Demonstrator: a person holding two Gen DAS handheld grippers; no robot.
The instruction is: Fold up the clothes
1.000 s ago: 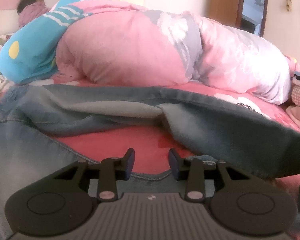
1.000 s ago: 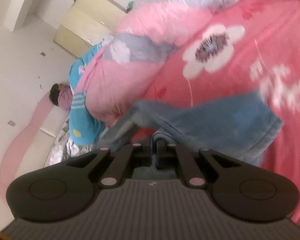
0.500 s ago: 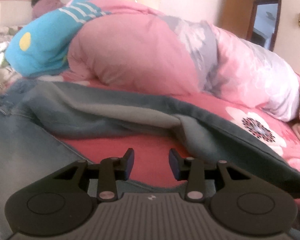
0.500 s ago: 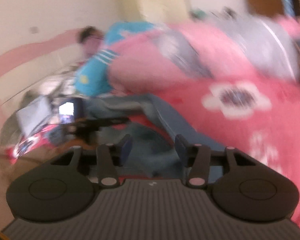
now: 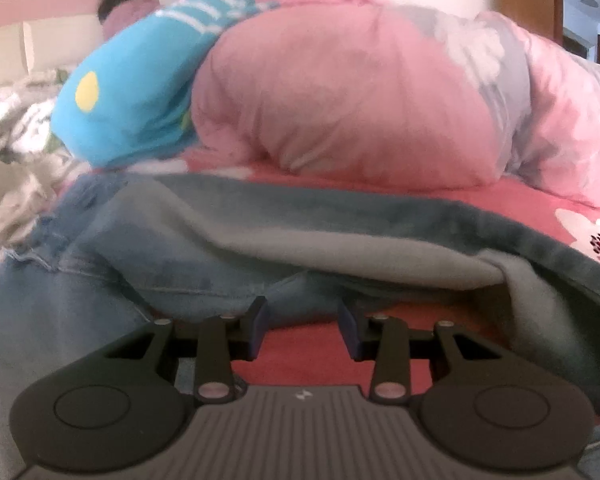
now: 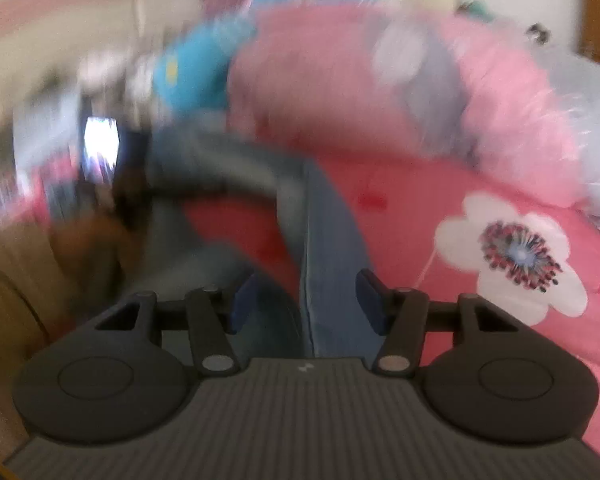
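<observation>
A pair of blue jeans lies spread across the red bed sheet, one leg folded over so its pale inner side shows. My left gripper is open just short of the fold, with only sheet between its fingers. In the blurred right wrist view, a jeans leg runs away from my right gripper. That gripper is open above the leg, and its pads stand clear of the denim.
A rolled pink floral duvet and a blue pillow lie behind the jeans. A person's dark-haired head shows at the far left. A lit screen stands left of the jeans. A white flower print marks the sheet on the right.
My right gripper opened, let go of the jeans, rolled upright and swung across the bed. My left gripper slid left along the jeans, still open.
</observation>
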